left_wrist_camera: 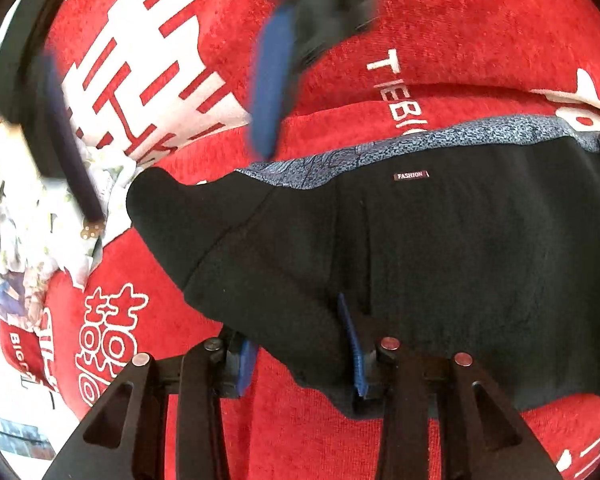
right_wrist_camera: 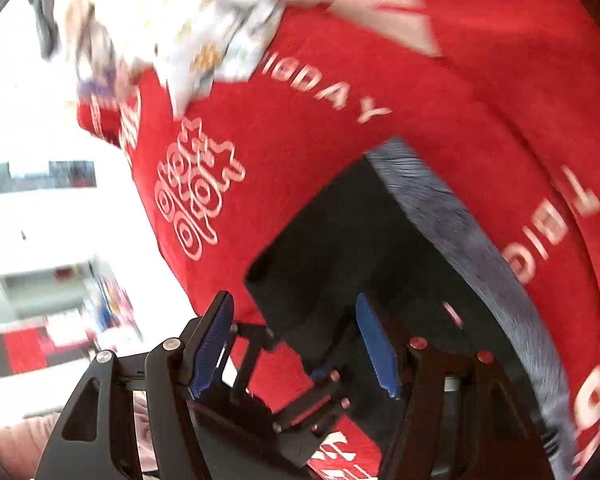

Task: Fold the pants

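Observation:
The black pants (left_wrist_camera: 440, 256) lie folded on a red cloth (left_wrist_camera: 480, 20) with white lettering. Their grey-blue patterned waistband (left_wrist_camera: 380, 148) runs along the far edge, with a small "FASHION" label (left_wrist_camera: 411, 176). My left gripper (left_wrist_camera: 300, 344) is open at the near edge of the pants, its fingers straddling the fabric's corner. My right gripper (left_wrist_camera: 276, 80) appears blurred above the pants in the left wrist view. In the right wrist view it (right_wrist_camera: 296, 344) is open over a corner of the pants (right_wrist_camera: 340, 248), holding nothing. The waistband (right_wrist_camera: 460, 232) runs to its right.
A crumpled floral cloth (left_wrist_camera: 32, 216) lies at the left edge of the red cloth; it also shows in the right wrist view (right_wrist_camera: 172, 20). The white floor and boxes (right_wrist_camera: 40, 320) lie beyond the cloth's left edge.

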### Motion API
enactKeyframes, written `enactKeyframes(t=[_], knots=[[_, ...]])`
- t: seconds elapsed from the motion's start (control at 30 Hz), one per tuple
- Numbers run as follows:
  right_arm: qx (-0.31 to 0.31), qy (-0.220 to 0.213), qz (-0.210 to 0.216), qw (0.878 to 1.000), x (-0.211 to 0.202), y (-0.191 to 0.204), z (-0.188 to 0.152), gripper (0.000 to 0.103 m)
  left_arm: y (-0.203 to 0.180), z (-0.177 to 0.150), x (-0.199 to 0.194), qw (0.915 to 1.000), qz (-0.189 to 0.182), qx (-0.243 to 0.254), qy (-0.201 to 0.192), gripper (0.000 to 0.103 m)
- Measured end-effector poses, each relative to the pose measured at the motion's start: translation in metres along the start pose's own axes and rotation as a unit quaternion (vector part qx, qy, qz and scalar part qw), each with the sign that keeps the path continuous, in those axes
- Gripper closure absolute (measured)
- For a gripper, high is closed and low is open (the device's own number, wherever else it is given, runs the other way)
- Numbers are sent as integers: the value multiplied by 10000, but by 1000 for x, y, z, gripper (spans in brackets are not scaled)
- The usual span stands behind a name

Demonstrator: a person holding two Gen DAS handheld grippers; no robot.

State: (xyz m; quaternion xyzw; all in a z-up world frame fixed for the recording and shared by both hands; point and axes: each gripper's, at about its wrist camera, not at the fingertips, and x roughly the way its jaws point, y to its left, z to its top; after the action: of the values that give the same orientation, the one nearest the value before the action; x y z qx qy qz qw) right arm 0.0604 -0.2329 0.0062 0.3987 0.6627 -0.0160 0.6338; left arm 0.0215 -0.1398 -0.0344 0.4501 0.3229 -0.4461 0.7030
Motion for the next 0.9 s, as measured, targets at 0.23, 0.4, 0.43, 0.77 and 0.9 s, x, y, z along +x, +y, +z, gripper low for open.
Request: enactKeyframes(t=[0.23, 0.4, 0.43, 0.77, 0.9], knots=[[143, 725, -168, 9971, 44, -8, 17, 55, -1, 0, -4, 10000, -6, 37, -51, 64], [-8, 206, -91, 9997, 18, -17, 3, 83, -1, 5, -19, 9997, -109, 61, -195, 64], [76, 59, 68, 9999, 8, -23, -3, 83, 0, 7, -24, 9996, -143, 49, -243, 64], [840, -1519, 1384, 9750, -90, -76, -83, 83, -6, 52, -103, 9920, -938, -98, -842, 64], [1001, -2178, 1575, 9580, -128, -93, -136, 83, -30, 70, -134, 9872, -1170, -6, -1086, 64]])
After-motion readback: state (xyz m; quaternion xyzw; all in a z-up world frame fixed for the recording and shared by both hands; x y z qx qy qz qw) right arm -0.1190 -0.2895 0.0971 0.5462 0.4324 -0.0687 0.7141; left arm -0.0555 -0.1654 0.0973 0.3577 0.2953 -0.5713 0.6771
